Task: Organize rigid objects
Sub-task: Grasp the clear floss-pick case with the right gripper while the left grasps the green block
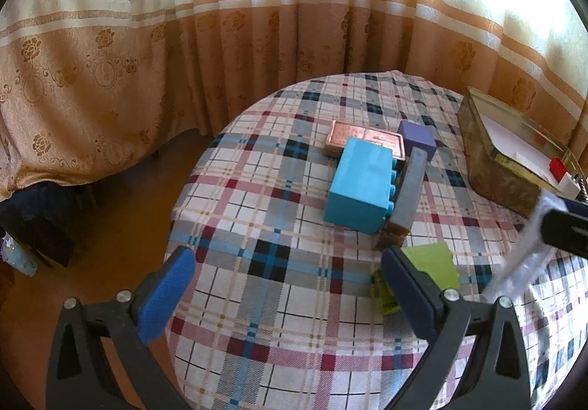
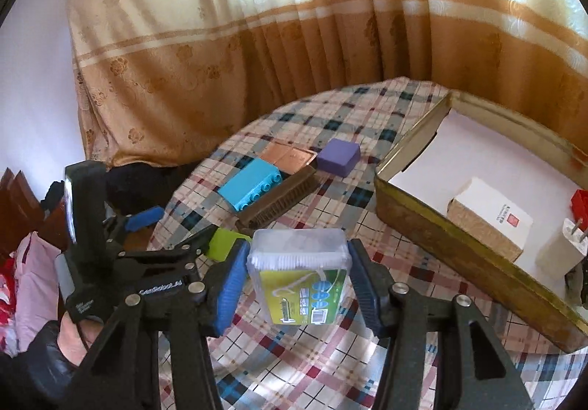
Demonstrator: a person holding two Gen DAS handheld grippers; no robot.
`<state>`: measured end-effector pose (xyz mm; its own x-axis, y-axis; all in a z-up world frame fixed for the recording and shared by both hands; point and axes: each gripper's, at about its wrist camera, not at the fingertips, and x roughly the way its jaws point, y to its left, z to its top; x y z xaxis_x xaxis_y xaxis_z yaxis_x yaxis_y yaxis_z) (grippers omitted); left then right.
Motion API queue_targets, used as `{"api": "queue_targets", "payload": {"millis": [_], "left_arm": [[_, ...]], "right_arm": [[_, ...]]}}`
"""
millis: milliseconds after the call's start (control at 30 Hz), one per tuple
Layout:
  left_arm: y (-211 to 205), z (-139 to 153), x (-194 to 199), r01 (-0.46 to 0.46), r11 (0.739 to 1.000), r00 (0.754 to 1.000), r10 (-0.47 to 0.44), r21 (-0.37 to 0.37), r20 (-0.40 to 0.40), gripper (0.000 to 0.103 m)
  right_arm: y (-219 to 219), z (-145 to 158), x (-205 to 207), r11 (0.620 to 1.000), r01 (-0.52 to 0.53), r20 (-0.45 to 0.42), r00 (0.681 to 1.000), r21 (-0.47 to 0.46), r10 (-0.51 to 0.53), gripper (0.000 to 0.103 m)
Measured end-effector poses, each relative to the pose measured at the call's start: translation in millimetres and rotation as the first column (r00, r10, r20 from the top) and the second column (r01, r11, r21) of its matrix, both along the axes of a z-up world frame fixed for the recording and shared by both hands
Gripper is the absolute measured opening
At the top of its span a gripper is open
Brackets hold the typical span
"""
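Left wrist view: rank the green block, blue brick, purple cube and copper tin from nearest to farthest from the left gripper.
1. Green block: right beside the left gripper's right finger.
2. Blue brick: mid-table, ahead, next to a brush.
3. Purple cube and copper tin: both behind the brick, cube to the right; too close to call.

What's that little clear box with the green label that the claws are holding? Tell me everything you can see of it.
The clear box is a small, flat case of see-through plastic with rounded corners. A dense row of thin white sticks shows inside, perhaps floss picks or swabs. A green label with small pictures and a barcode covers its lower front. It stands upright, lifted off the tablecloth, clamped on both narrow sides by the blue pads of the right gripper. Nothing else touches it.
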<state>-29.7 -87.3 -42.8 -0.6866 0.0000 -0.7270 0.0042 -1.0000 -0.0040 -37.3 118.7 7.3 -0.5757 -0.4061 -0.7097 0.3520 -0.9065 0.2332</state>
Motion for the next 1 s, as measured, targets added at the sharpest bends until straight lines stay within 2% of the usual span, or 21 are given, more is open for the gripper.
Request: {"api": "queue_targets", "payload": {"millis": [133, 233, 333, 433, 567, 733, 767, 800, 833, 1000], "left_arm": [[1.5, 0.4, 0.9, 0.004, 1.0, 1.0, -0.004, -0.01, -0.005, 0.102], [0.3, 0.1, 0.0, 0.004, 1.0, 1.0, -0.004, -0.008, -0.001, 0.102], [-0.7, 0.1, 0.2, 0.006, 1.0, 1.0, -0.006, -0.002, -0.004, 0.102], [-0.3, 0.4, 0.4, 0.006, 1.0, 1.0, -0.006, -0.002, -0.003, 0.102], [0.0, 1.6, 2.5, 0.013, 1.0, 1.0, -0.013, 0.0, -0.008, 0.102], [4.9, 3.1, 4.2, 0.023, 1.0, 0.999, -0.023, -0.02, -0.025, 0.102], [6.7, 4.2, 5.5, 0.03, 0.999, 0.999, -0.031, -0.028, -0.034, 0.102], [8.3, 5.5, 7.1, 0.033, 0.999, 0.998, -0.035, -0.032, -0.046, 0.102], [9.0, 7.2, 9.0, 0.037, 0.999, 0.997, -0.039, -0.032, -0.061, 0.102], [13.5, 13.7, 13.7, 0.094, 0.993, 0.993, -0.089, 0.067, -0.072, 0.102]], "right_arm": [[-8.0, -6.7, -12.1, 1.0, 0.02, -0.025, 0.999, -0.007, -0.021, 0.057], [-20.3, -20.6, -19.5, 0.997, 0.046, -0.027, 0.999, 0.07, -0.044, 0.057], [-27.8, -48.5, -22.7, 0.99, 0.047, 0.03, 0.998, 0.134, -0.052, 0.057], [-20.3, -46.7, -15.8, 0.991, 0.065, 0.019, 0.998, 0.114, -0.068, 0.058], [-13.2, -54.4, -3.5, 0.991, 0.047, 0.075, 0.996, 0.126, -0.057, 0.059], [-15.3, -55.1, 17.6, 0.981, 0.013, 0.047, 0.999, 0.191, -0.022, 0.066], [-16.4, -56.3, 20.6, 0.977, 0.017, 0.032, 0.999, 0.214, -0.024, 0.065], [-17.2, -57.2, 22.8, 0.971, 0.029, 0.019, 0.999, 0.236, -0.034, 0.057], [-16.3, -54.7, 21.9, 0.969, 0.037, 0.013, 0.999, 0.243, -0.041, 0.056], [1.6, -41.8, 24.8, 0.982, 0.107, -0.034, 0.994, 0.154, -0.102, 0.056]]}}
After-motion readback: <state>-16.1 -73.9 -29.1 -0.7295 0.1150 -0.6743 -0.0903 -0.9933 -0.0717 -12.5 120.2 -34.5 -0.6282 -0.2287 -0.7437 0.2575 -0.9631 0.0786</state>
